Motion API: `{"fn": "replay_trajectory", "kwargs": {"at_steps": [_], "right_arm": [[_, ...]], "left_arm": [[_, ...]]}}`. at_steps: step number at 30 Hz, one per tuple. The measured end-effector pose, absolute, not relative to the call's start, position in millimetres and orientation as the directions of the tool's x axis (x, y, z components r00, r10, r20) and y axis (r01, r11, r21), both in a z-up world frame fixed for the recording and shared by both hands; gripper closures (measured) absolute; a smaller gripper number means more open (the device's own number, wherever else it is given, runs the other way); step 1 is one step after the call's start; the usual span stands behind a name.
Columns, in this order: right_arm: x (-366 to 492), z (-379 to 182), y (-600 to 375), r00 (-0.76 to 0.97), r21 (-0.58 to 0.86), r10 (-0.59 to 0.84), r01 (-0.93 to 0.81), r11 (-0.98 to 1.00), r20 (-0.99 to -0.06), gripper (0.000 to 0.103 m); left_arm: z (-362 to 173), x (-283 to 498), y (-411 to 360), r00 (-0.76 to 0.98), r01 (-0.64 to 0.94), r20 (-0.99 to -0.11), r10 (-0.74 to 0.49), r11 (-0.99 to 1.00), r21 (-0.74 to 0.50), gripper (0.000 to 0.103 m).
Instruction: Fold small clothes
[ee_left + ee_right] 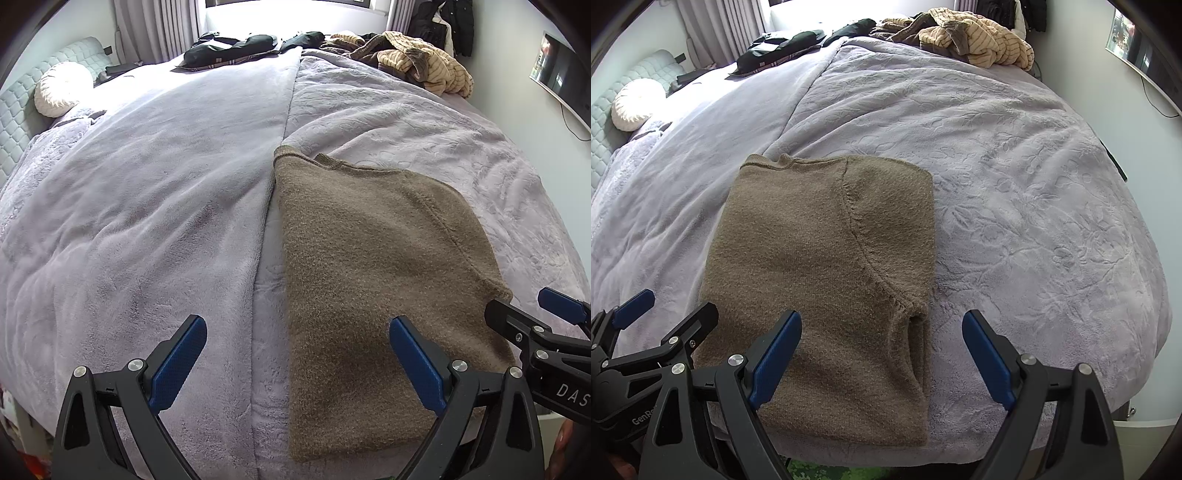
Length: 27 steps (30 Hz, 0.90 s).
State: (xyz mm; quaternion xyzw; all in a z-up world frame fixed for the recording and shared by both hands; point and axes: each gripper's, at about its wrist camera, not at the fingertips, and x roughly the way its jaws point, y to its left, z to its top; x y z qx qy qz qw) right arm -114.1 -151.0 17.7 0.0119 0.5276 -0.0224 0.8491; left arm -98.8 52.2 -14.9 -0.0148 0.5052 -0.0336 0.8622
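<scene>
- While its sides lie already folded inward, the brown sweater (820, 277) is spread flat on the lilac blanket (1015, 192), long axis running away from both grippers.
- Its near hem is flanked by the left gripper (297, 365) and right gripper (882, 360), jaws spread wide, nothing held.
- Neither is judged clearly nearer.
</scene>
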Motion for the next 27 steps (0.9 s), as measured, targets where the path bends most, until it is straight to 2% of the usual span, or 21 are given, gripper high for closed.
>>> {"fn": "replay_trajectory", "kwargs": {"at_steps": [27], "right_arm": [[-113.0, 18.4, -151.4, 0.441, -0.004, -0.026, 0.049, 0.999, -0.897, 0.012]], "left_arm": [[-8.6, -101.7, 49.0, 0.517, 0.052, -0.852, -0.08, 0.997, -0.063, 0.003]]}}
